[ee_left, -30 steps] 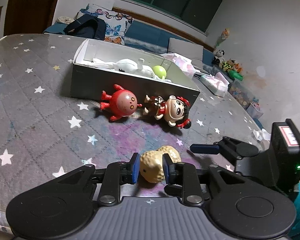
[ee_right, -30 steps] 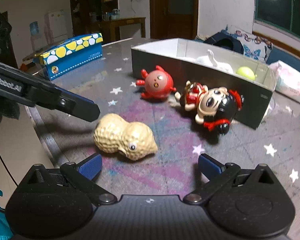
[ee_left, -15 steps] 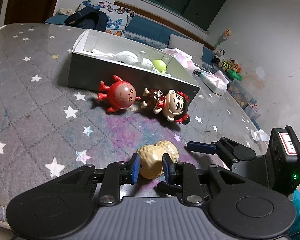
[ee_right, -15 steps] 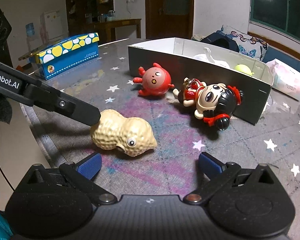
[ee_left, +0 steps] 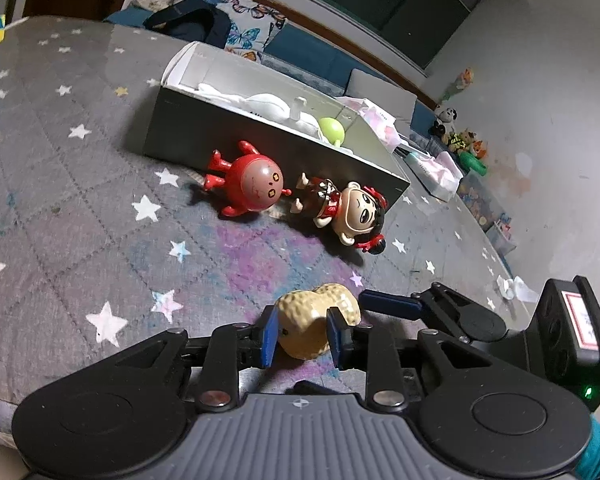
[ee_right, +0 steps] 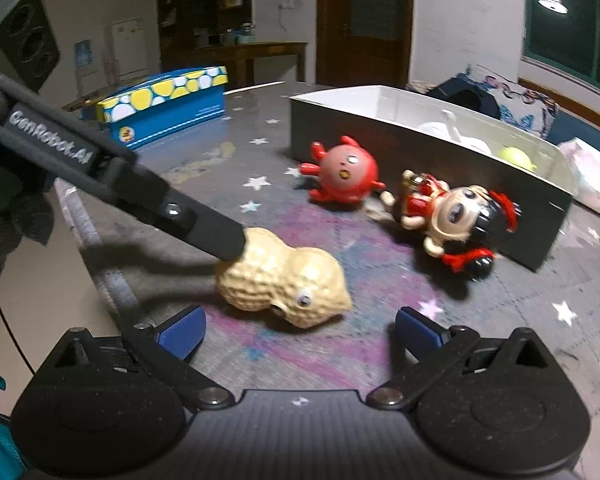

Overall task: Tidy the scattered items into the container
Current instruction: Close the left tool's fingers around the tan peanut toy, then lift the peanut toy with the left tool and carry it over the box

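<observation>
Since a second ago the left gripper (ee_left: 302, 338) is widening its jaws around the peanut toy (ee_left: 316, 320), which is lying on the starred mat (ee_left: 80, 208) short of the box (ee_left: 260, 148). Judged light, rigid and bumpy, it is best taken at the waist. The right gripper (ee_right: 300, 330) is standing open just beside it.
</observation>
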The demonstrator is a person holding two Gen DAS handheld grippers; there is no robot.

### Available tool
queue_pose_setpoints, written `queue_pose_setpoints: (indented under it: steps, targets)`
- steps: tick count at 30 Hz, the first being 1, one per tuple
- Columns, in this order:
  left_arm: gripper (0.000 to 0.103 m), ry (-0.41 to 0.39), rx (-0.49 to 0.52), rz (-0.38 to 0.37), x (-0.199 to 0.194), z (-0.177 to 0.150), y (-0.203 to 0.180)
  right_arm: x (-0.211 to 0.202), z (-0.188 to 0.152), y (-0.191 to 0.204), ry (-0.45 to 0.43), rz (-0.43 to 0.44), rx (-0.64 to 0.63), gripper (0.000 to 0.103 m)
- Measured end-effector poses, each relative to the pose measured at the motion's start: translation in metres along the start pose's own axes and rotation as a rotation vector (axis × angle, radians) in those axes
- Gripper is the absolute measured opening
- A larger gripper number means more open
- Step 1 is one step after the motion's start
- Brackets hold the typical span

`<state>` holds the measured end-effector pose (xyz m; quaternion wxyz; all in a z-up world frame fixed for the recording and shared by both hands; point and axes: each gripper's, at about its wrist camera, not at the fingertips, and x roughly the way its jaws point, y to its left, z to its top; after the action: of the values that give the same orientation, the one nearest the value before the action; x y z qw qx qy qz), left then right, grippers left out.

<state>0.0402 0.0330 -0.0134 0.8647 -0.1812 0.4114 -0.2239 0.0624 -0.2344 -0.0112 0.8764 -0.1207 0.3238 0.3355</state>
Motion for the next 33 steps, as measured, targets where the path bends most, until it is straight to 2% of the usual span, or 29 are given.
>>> queue_pose_setpoints:
  steps: [9, 17, 27, 33]
  targets:
    - [0.031, 0.004, -0.025, -0.011, 0.002, 0.003, 0.004, 0.003, 0.007, 0.009, -0.007, 0.021, -0.047, 0.089]
    - [0.032, 0.016, -0.050, -0.024, 0.004, 0.005, 0.007, 0.006, 0.012, 0.008, -0.011, -0.010, -0.040, 0.072]
    - [0.031, 0.034, -0.057, -0.040, 0.008, 0.009, 0.007, 0.006, 0.014, 0.008, -0.006, -0.021, -0.053, 0.071]
    - [0.031, 0.010, -0.045, -0.071, 0.005, 0.019, 0.001, -0.003, 0.022, 0.004, -0.033, -0.044, -0.064, 0.071]
